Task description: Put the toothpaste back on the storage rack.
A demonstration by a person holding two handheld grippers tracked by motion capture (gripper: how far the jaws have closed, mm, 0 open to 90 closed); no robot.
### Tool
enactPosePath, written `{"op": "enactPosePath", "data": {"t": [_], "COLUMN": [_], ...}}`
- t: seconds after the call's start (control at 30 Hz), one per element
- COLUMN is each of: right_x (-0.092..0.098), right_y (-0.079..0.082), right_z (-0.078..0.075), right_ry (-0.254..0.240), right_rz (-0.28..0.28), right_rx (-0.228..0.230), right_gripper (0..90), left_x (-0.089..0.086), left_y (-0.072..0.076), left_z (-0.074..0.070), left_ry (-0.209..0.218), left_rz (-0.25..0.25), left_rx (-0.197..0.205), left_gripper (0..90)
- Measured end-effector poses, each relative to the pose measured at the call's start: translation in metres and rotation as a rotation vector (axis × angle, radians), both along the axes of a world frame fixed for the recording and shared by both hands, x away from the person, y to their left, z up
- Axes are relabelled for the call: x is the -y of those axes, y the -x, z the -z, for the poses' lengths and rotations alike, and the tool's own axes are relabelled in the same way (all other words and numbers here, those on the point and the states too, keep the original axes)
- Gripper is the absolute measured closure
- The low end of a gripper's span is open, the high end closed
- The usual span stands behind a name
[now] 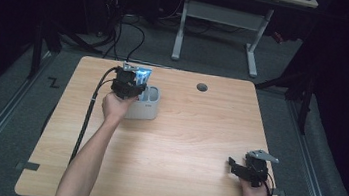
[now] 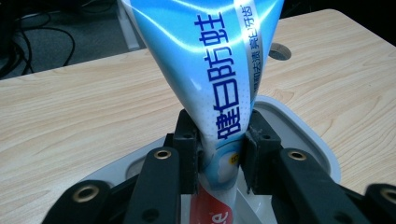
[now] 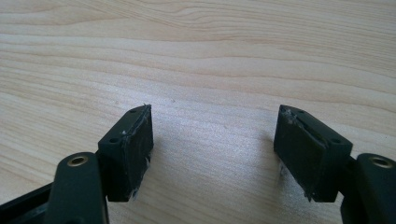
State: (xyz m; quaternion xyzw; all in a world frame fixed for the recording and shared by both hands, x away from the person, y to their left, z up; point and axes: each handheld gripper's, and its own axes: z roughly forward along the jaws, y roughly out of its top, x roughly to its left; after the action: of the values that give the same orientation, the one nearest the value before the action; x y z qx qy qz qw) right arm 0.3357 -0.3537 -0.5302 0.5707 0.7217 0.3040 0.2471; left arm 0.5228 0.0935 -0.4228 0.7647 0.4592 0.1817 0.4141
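A blue and white toothpaste tube (image 2: 210,70) stands upright, its red lower end down inside a pale grey holder (image 2: 306,128). My left gripper (image 2: 219,140) is shut on the tube, with one black pad (image 2: 188,140) pressed against each side of it. From above, the tube (image 1: 143,76) and the left gripper (image 1: 133,85) sit over the holder (image 1: 150,109) at the table's far left. My right gripper (image 1: 235,167) rests near the front right edge, and its view shows the right gripper (image 3: 212,140) open over bare wood with nothing between the jaws.
A round cable hole (image 1: 202,87) lies in the wooden table (image 1: 182,139) beyond the holder, to its right. The left gripper's black cable (image 1: 89,112) trails along the table's left side. Desk legs and cables stand on the floor behind the table.
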Motion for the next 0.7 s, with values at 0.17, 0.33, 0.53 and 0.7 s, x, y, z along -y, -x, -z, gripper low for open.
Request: {"op": "enactPosePath", "data": {"t": [0.17,0.33,0.53,0.7], "right_x": [0.0000,0.0002,0.0003,0.0003], "right_y": [0.0000,0.0000,0.0000,-0.0001], "right_z": [0.0000,0.0000,0.0000,0.0000], "right_ry": [0.000,-0.001,-0.003,-0.001], "right_rz": [0.000,0.000,0.000,-0.001], "right_rx": [0.000,0.000,0.000,0.001], "right_gripper": [28.5,28.5,28.5,28.5], "left_x": [-0.0010,0.0006,0.0004,-0.0021], "left_y": [0.0000,-0.0002,0.0007,0.0007], "left_z": [0.0002,0.0019,0.0044,0.0046], "left_ry": [0.006,0.010,0.027,0.033], "left_rz": [-0.003,0.000,0.000,-0.003], "left_rx": [-0.005,-0.014,-0.029,-0.033], "left_gripper": [69.7,67.7,61.7,59.2]}}
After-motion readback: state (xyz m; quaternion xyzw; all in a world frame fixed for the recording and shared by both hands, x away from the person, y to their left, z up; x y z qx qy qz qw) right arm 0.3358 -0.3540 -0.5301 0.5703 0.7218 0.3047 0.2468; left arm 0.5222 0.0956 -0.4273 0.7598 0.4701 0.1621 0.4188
